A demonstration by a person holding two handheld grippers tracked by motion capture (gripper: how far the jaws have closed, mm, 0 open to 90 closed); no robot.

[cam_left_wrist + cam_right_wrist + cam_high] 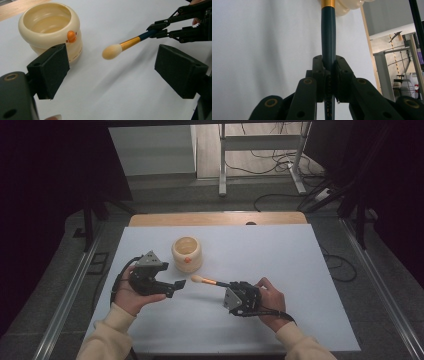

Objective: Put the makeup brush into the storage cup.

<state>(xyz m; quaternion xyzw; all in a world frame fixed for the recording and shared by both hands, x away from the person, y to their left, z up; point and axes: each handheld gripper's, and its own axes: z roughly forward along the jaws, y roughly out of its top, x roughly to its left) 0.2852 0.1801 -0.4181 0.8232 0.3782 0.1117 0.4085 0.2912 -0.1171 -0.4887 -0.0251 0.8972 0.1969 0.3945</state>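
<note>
We see the right gripper (231, 284) clamped on the dark-blue, gold-banded makeup brush (209, 281), held above the white table (280, 260); its long axis runs level, cream tuft pointing at the left gripper (176, 287), whose 2 jaws stand apart.

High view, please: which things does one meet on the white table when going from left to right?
Left gripper, open → cream duck-faced pot → brush, bristle end first → right gripper, shut on the brush handle → the hand that holds it.
</note>
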